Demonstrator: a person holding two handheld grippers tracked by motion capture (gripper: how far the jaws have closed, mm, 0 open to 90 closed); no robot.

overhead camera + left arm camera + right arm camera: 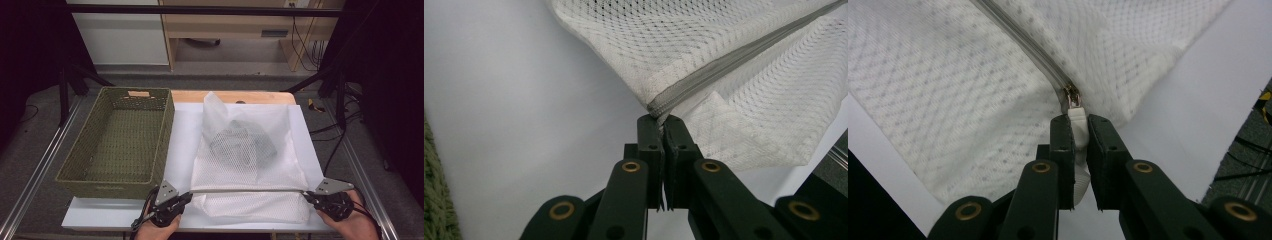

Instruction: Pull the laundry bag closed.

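Note:
A white mesh laundry bag [250,165] lies on the white table, with a grey garment [242,142] inside it. Its grey zipper [247,190] runs taut across the near end. My left gripper [189,196] is shut on the zipper's left end [659,107], pinching the fabric corner. My right gripper [306,195] is shut on the white pull tab [1078,125] of the zipper slider [1072,96] at the bag's right corner. The mesh [948,100] spreads beyond the jaws.
A green woven basket [120,140] stands empty at the left of the table, its wall close to my left gripper. The white table top [182,135] shows between basket and bag. Black frame posts and cables stand at both sides.

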